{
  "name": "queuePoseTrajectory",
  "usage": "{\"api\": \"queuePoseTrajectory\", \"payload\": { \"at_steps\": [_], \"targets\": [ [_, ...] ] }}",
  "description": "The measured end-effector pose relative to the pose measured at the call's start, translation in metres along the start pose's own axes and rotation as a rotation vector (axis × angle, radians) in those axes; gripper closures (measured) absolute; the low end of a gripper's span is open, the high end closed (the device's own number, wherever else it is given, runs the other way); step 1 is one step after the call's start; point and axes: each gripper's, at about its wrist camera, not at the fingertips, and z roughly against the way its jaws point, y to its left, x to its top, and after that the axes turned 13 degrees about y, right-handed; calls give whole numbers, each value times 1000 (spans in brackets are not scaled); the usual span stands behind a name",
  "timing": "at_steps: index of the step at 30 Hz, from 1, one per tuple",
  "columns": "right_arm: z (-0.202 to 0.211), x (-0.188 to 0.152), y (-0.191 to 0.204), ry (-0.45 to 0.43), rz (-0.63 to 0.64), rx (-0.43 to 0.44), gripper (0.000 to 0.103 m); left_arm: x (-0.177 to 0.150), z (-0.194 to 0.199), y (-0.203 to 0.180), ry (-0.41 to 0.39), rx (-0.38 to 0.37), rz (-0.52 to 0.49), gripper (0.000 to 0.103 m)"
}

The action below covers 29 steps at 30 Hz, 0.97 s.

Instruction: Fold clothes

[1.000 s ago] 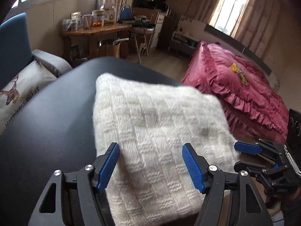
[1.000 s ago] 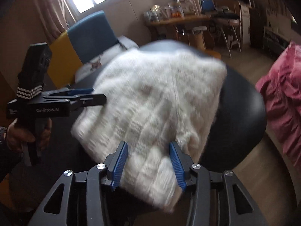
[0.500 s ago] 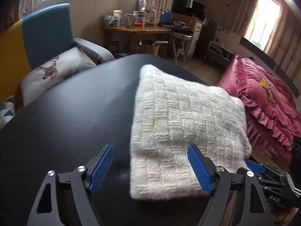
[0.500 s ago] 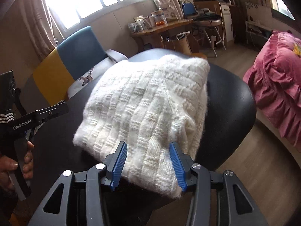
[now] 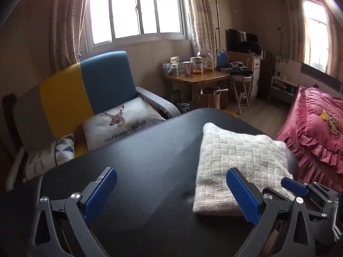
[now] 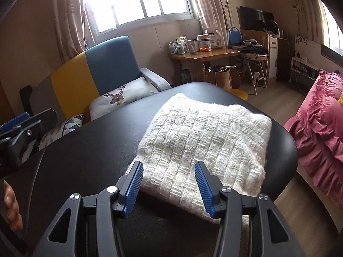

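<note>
A cream knitted sweater [image 5: 240, 165] lies folded into a thick square on the right half of the black table [image 5: 145, 171]. In the right wrist view the same sweater [image 6: 205, 145] fills the table's right side. My left gripper [image 5: 171, 190] hangs open above the bare tabletop, its right finger beside the sweater's near left corner. My right gripper [image 6: 169, 184] is open just above the sweater's near edge, holding nothing. The other gripper [image 5: 304, 190] shows at the lower right of the left wrist view, and the left one [image 6: 23, 122] at the left edge of the right wrist view.
Behind the table stands a blue, yellow and grey armchair [image 5: 90, 94] with a deer cushion [image 5: 122, 124]. A wooden table [image 5: 195, 79] with jars stands by the window. A pink bed [image 5: 317, 132] is to the right. A person's fingers [image 6: 10, 205] show at the lower left.
Both grippers have pulled back and up from the sweater. The left one swung left over the bare table. The sweater now lies still and flat.
</note>
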Motion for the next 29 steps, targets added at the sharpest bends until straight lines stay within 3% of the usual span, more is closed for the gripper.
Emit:
{"api": "queuePoseTrajectory", "payload": {
  "at_steps": [4,10,14,29],
  "targets": [
    [6,3,1,-29,-17,-84,52,1,22,-6,-41,26,-4,0],
    [16,17,-2,-78,-50,-212,52,6,17,-8,42,-38,23,0],
    [14,24,-3,-65,-40,-211,52,7,8,-6,98,-92,73,0],
    [-6,15,-10,4,-29,-190,52,2,-7,-3,103,-68,100,1]
  ]
}}
